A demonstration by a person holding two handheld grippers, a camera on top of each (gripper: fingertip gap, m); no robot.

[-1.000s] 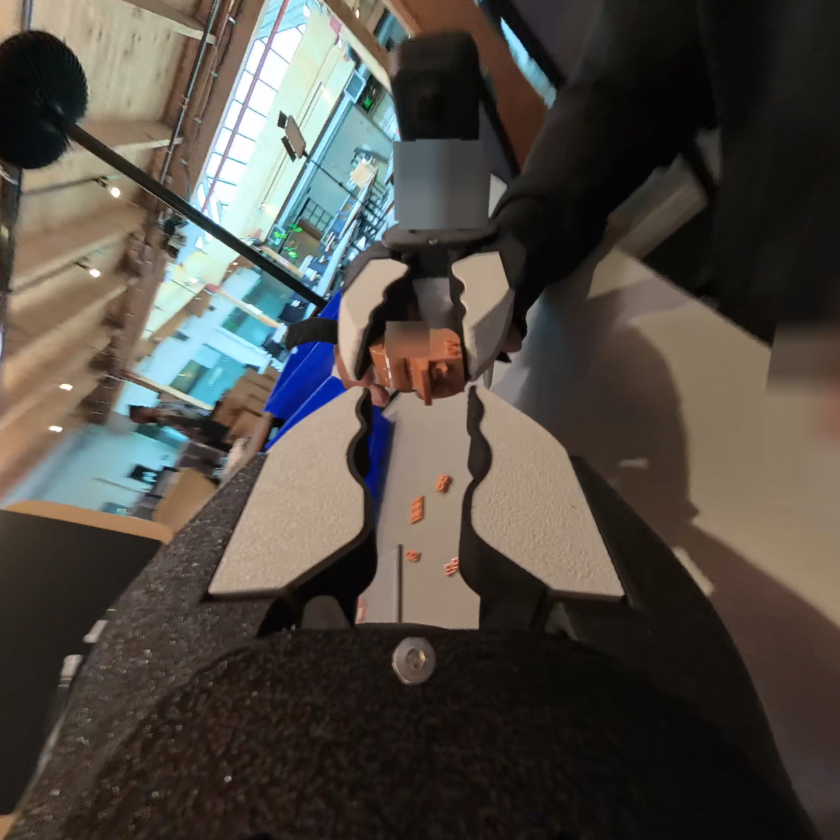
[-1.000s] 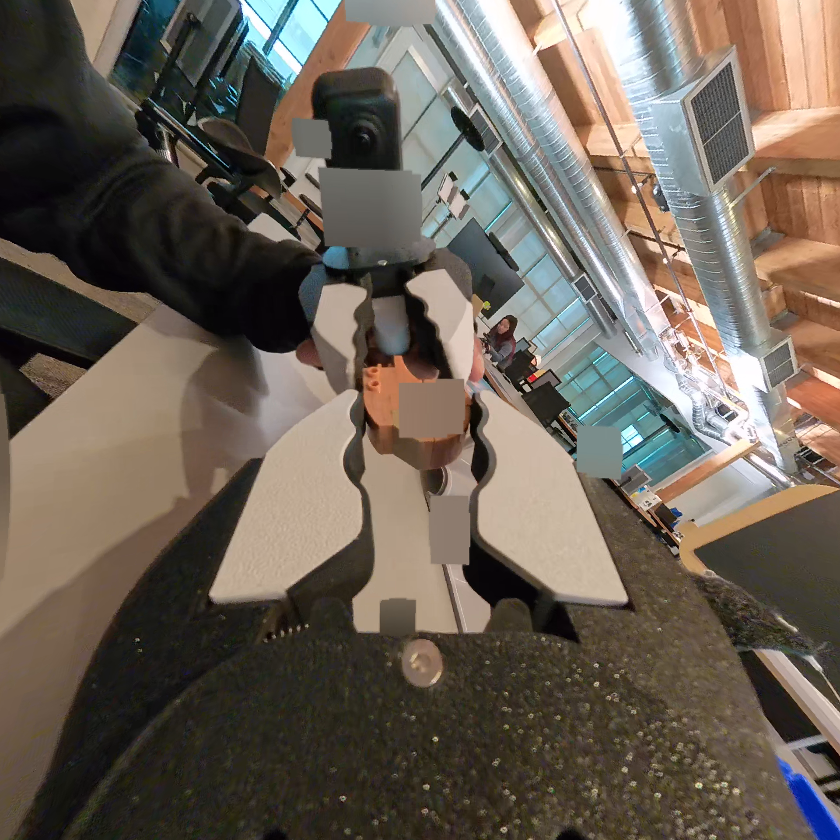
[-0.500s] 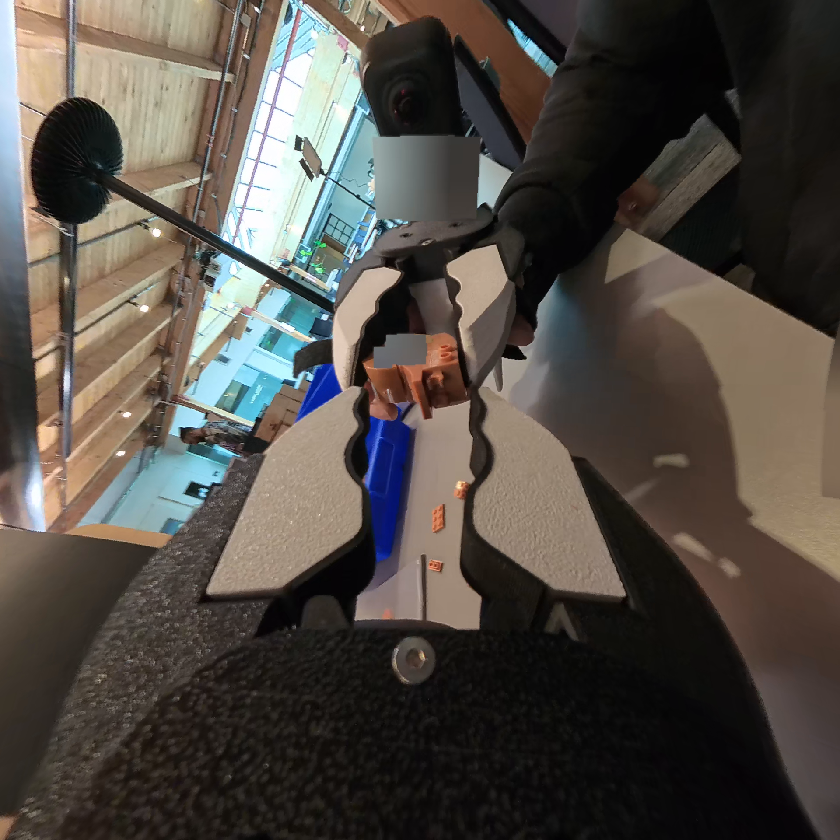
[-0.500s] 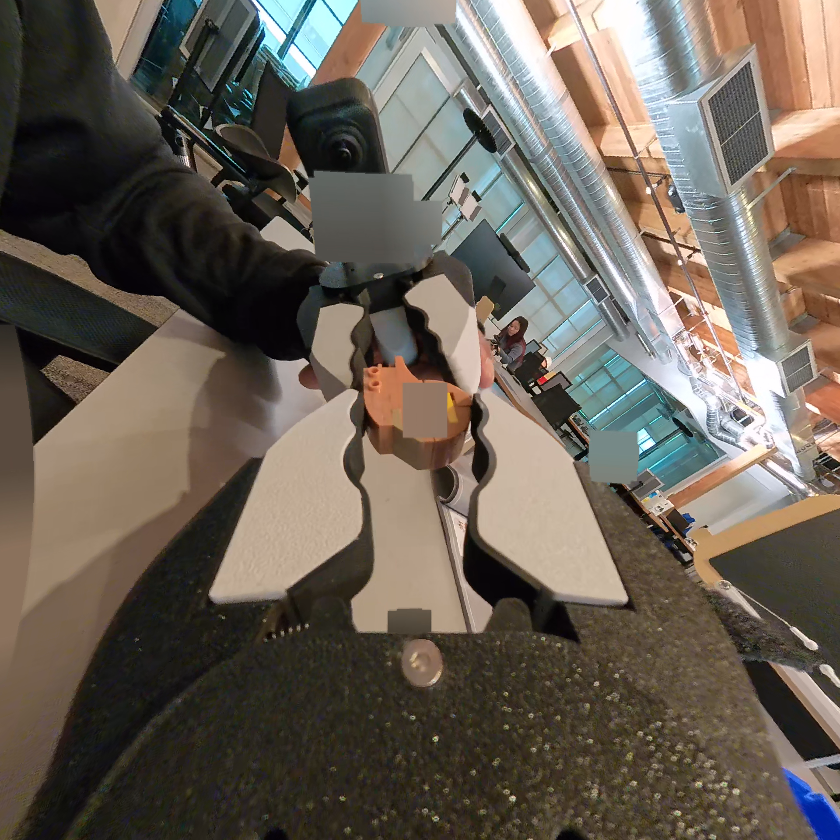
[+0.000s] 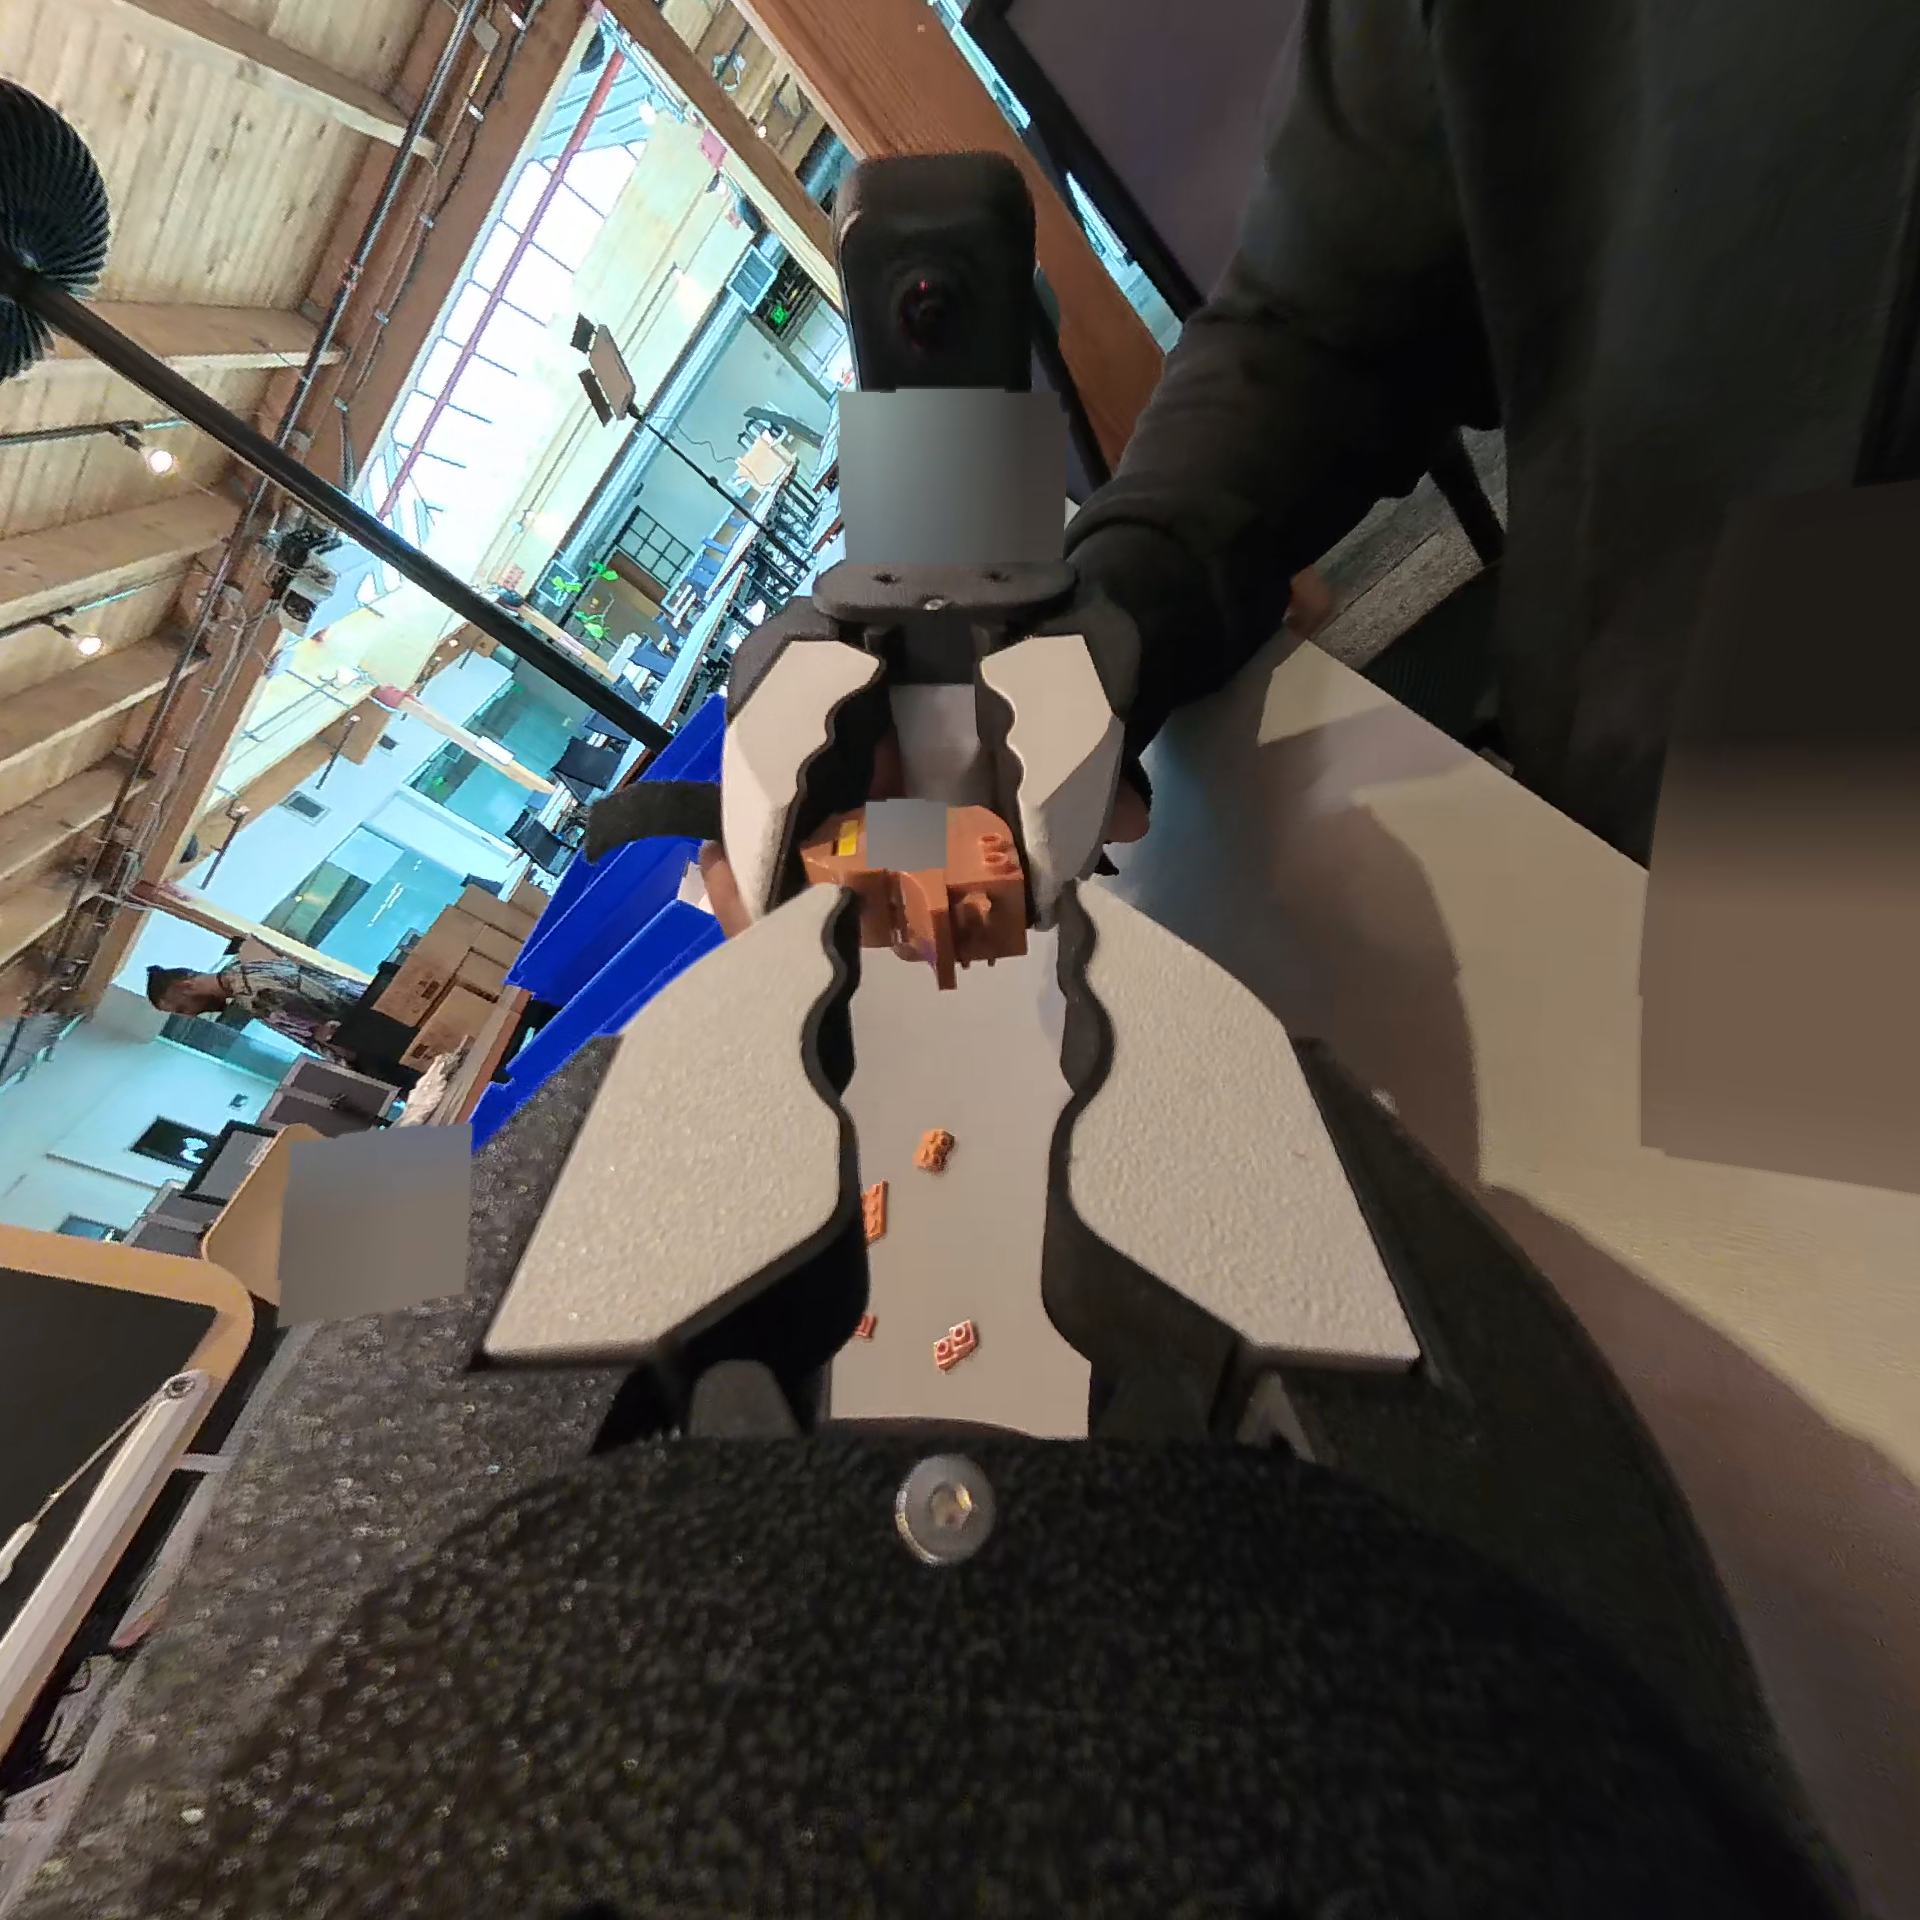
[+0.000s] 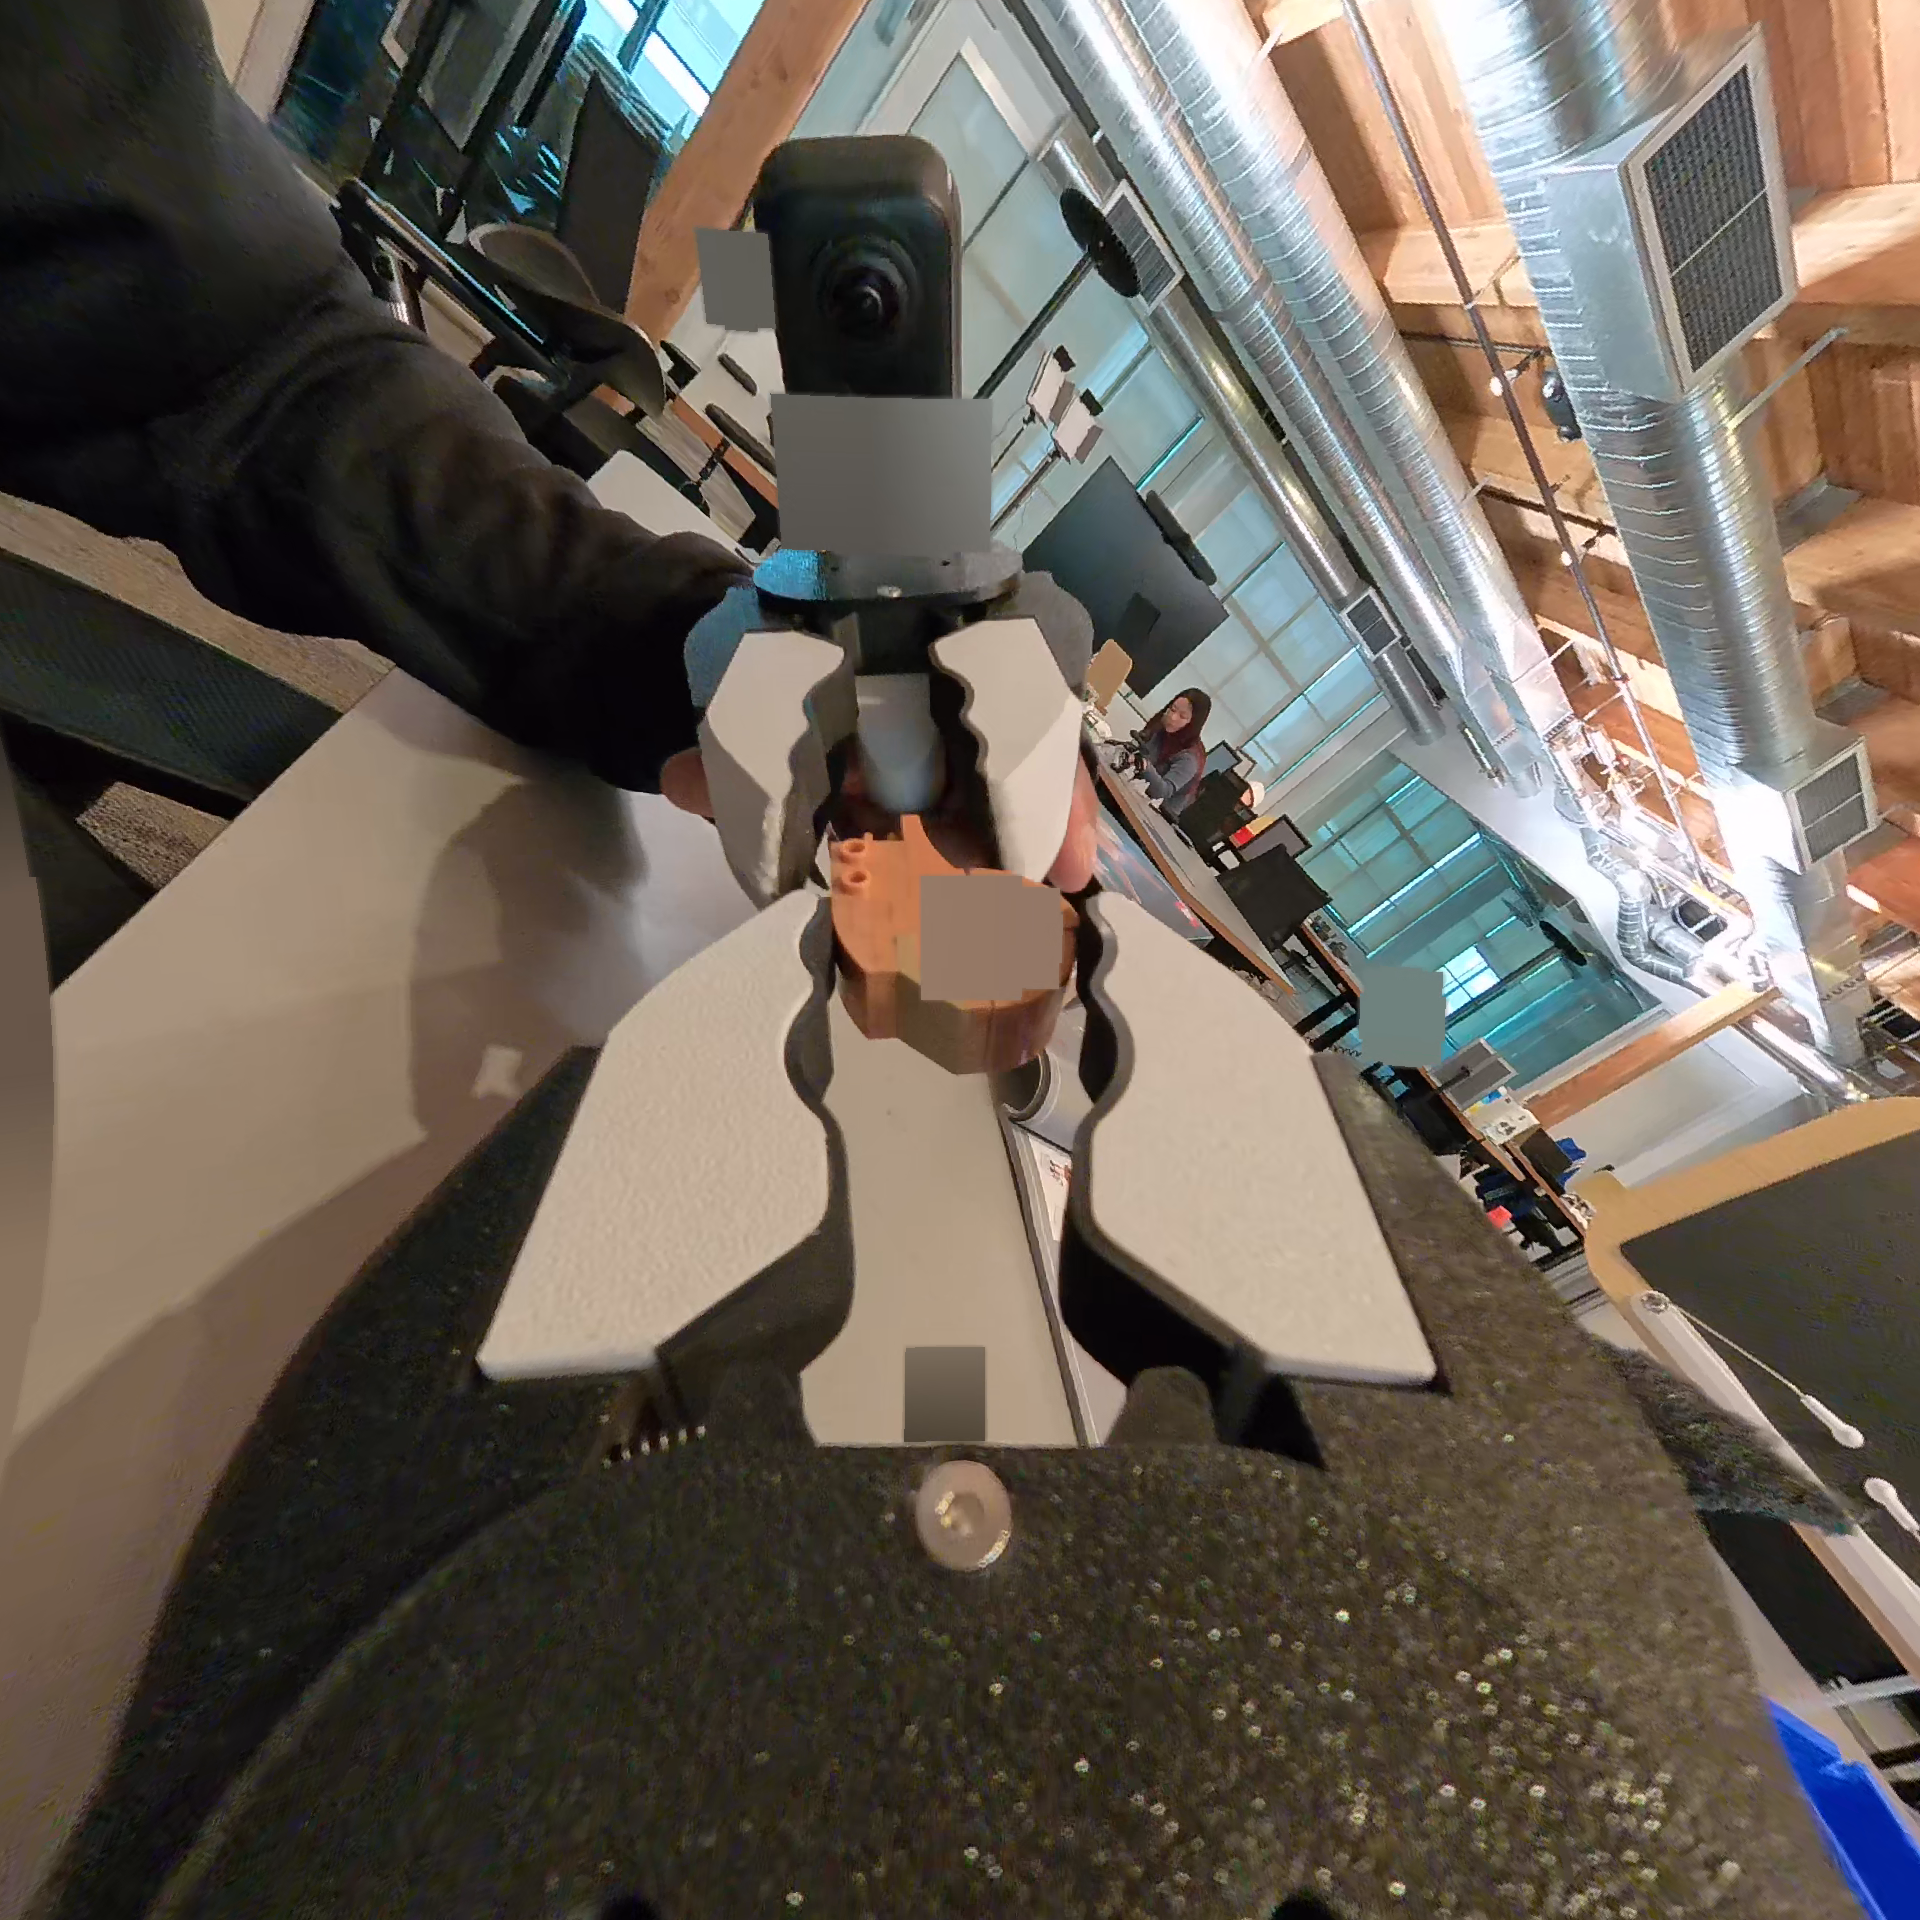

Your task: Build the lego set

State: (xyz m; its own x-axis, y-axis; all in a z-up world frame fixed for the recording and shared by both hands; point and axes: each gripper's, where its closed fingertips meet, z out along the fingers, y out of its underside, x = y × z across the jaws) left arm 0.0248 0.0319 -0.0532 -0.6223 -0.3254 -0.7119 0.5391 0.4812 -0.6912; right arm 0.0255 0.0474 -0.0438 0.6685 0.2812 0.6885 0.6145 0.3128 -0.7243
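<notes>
A brown and orange brick model (image 6: 883, 966) hangs in the air above a white table (image 5: 1351, 935). My right gripper (image 6: 956, 925) is shut on it, both pads pressed on its wide sides. In the left wrist view the right gripper (image 5: 909, 883) faces me with the model (image 5: 914, 904) between its fingers. My left gripper (image 5: 951, 914) meets it tip to tip. Its fingers stand around the model's narrower studded end, close to both sides. The left gripper also shows in the right wrist view (image 6: 904, 878). A person's dark sleeve (image 5: 1299, 416) is behind.
Several small orange bricks (image 5: 935, 1150) lie loose on the table below the grippers. Blue bins (image 5: 623, 852) stand at the table's far left. A grey round thing (image 6: 1029, 1081) lies on the table under the model. A person (image 6: 1174, 738) sits at a desk far behind. Only a small space, under 4 cm, lies between the two pairs of fingers.
My left fingers have drawn a little closer together around the model's end. Both grippers turned slightly with the model between them. The right grasp has not changed.
</notes>
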